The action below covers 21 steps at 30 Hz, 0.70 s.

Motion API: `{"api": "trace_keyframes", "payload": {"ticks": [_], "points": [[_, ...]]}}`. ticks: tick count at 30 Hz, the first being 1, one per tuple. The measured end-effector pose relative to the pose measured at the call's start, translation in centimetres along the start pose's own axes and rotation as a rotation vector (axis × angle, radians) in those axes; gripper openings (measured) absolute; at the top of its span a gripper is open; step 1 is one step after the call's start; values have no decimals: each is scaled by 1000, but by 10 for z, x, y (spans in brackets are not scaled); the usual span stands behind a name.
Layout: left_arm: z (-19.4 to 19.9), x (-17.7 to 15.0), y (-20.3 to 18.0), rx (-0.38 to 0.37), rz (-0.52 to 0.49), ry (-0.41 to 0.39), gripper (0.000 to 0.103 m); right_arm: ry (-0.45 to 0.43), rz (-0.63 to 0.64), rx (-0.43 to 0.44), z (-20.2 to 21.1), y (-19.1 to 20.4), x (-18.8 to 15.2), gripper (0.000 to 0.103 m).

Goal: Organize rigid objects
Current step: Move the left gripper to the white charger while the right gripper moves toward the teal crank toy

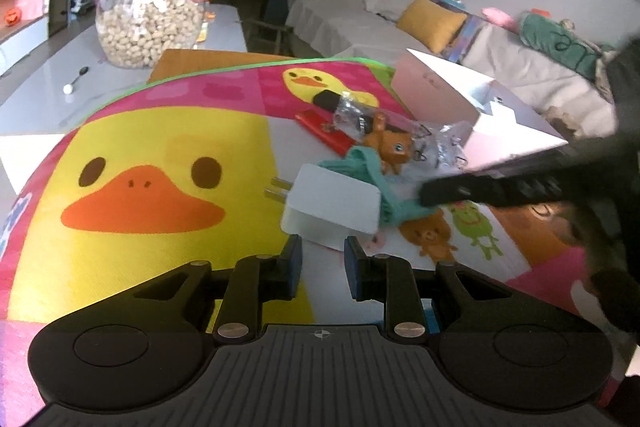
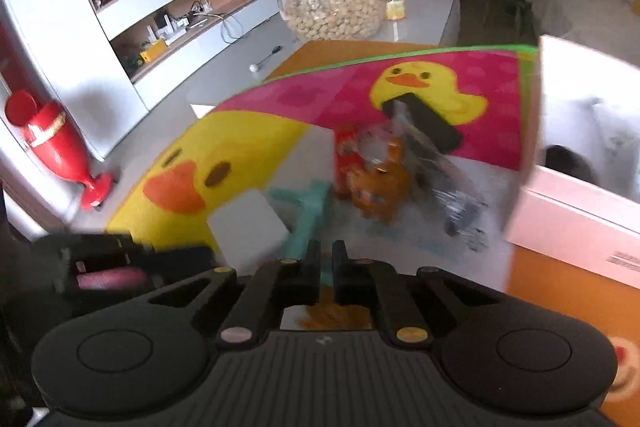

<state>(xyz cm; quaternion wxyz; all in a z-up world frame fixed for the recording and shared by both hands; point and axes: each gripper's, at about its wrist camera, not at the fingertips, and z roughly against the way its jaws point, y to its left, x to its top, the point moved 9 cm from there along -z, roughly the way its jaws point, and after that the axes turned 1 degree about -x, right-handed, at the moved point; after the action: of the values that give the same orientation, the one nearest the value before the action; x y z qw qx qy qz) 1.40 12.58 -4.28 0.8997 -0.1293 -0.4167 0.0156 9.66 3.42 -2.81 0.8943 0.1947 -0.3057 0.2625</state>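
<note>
Right gripper pinched on teal strap; left gripper nearly closed, empty, behind white charger. Next: lift strap toward pink box.

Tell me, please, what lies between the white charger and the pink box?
In the left wrist view, between the white charger and the pink box lie a teal strap, an orange toy cat and clear wrapping.

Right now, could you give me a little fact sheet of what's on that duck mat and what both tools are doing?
surface: duck mat
loose items: white charger, teal item, orange cat toy, clear bags
container: pink box, open, beside pile
left tool: shut, empty, just short of charger
right tool: shut on teal item
</note>
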Motion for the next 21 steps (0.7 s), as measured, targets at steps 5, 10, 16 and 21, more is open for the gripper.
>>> {"api": "trace_keyframes", "payload": {"ticks": [5,10,16,21], "points": [[-5,12,18,94,20,-15,26,-56,81,-42,17,-2,-10,10],[-1,21,37,138,70,-32,26,-99,182,9,14,23,-6,43],[10,17,41,72,140,-23,26,-35,272,-39,-20,30,-8,34],[10,17,32,17,211,-18,26,-16,299,-27,2,30,-32,29]]}}
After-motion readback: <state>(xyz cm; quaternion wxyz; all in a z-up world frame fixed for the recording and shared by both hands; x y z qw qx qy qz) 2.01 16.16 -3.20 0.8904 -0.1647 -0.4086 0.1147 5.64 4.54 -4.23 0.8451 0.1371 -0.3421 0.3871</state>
